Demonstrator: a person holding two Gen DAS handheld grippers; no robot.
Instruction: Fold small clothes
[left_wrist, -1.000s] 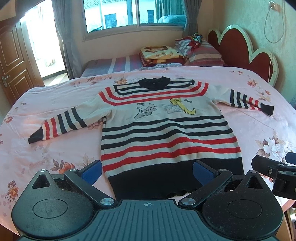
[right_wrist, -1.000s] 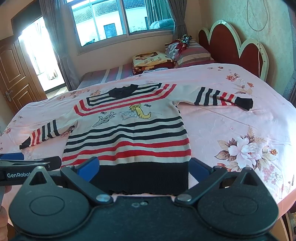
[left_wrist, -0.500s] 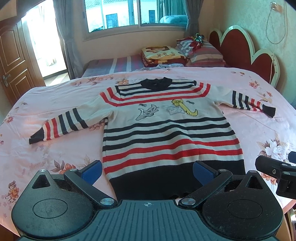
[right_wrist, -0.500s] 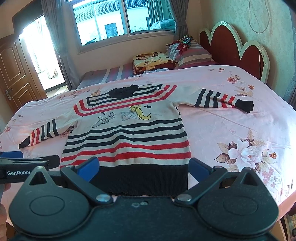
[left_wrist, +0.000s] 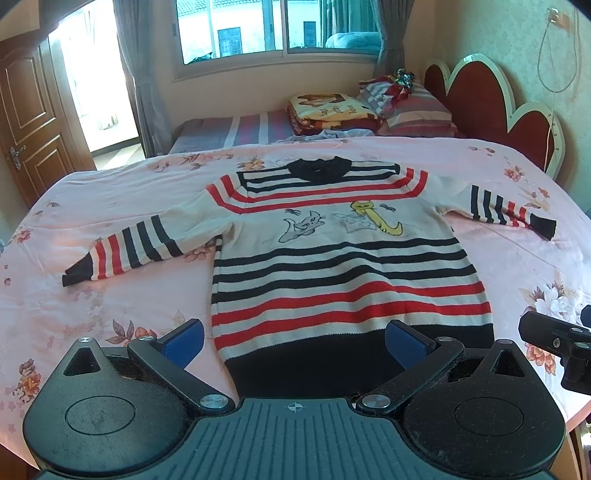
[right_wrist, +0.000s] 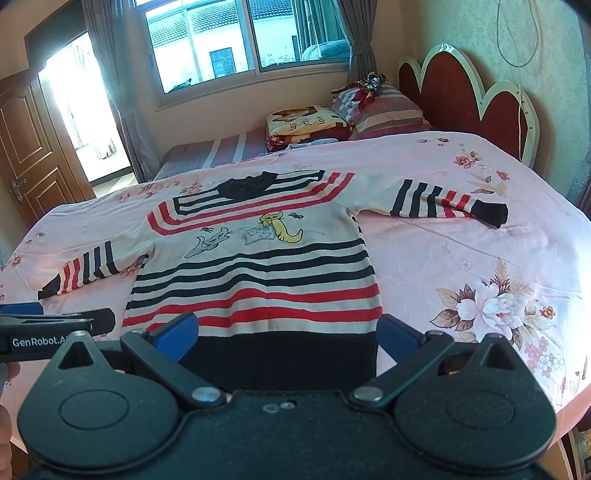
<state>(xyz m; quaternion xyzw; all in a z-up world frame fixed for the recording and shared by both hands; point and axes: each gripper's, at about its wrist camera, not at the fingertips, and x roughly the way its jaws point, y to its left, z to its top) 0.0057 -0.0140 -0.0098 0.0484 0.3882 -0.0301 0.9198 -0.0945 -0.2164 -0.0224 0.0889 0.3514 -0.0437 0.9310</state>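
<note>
Striped knit sweater (left_wrist: 332, 266) lies flat on the pink bedsheet (left_wrist: 110, 302), both sleeves out. My left tool (left_wrist: 293, 341) and right tool (right_wrist: 286, 338) hover spread apart over the black hem; I'd pinch a cuff first, sleeves in.

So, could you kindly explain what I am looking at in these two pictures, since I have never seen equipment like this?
A person holds a two-finger tool in each hand, each with a camera looking along its fingers. One picture is from the left gripper, the other from the right gripper; each also glimpses the other at its edge. Both are open and hold nothing. On the pink floral bedspread a striped sweater lies flat, sleeves spread, not yet folded. Pillows and a folded blanket lie beyond it.
</note>
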